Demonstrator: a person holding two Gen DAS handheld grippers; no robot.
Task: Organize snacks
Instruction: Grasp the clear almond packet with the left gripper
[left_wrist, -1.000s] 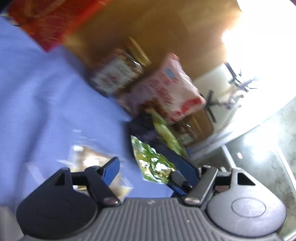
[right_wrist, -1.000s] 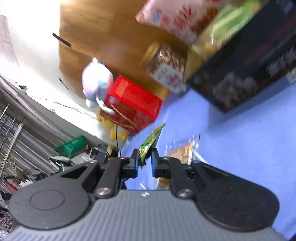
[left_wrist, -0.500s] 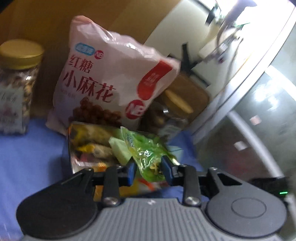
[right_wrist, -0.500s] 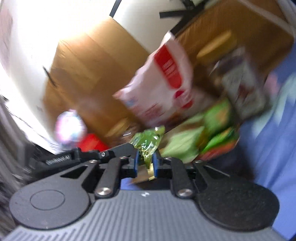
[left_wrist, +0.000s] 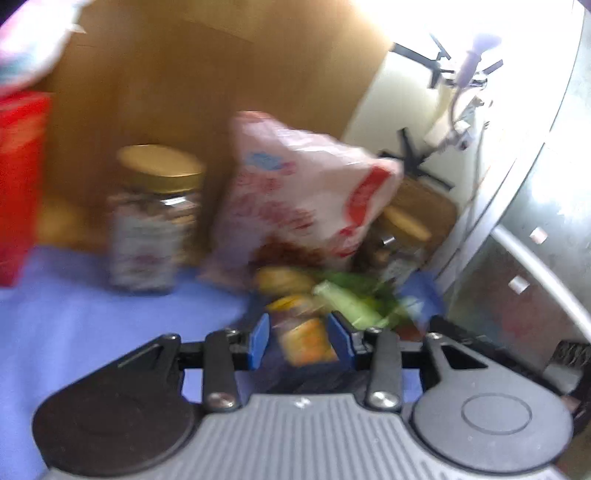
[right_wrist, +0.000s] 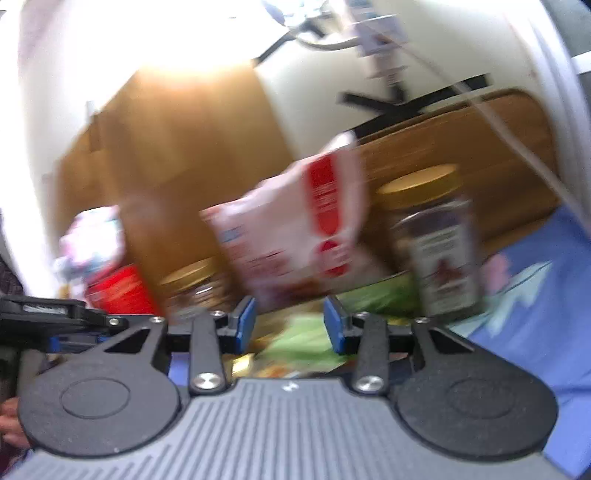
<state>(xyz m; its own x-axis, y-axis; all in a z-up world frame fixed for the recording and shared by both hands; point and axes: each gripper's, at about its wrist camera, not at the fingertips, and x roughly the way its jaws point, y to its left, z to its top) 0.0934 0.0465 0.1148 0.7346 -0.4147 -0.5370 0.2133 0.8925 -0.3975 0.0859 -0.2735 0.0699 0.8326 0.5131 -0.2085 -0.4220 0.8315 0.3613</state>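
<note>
Your left gripper (left_wrist: 299, 341) and right gripper (right_wrist: 290, 325) both hang over the snack box (left_wrist: 306, 380), jaws opening with nothing pinched between them. The pink snack bag (left_wrist: 295, 199) and a gold-lidded jar (left_wrist: 151, 221) stand just behind it against the wooden board (left_wrist: 207, 74). Open blue cloth (left_wrist: 74, 325) lies on your left. Motion blur hides which packets fill the box.

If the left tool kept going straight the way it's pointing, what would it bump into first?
Probably the pile of small snack packets right in front of the left tool, whose jaws are opening with nothing gripped. Behind the pile stands the big pink and red snack bag. The picture is blurry, so depth is hard to judge.
</note>
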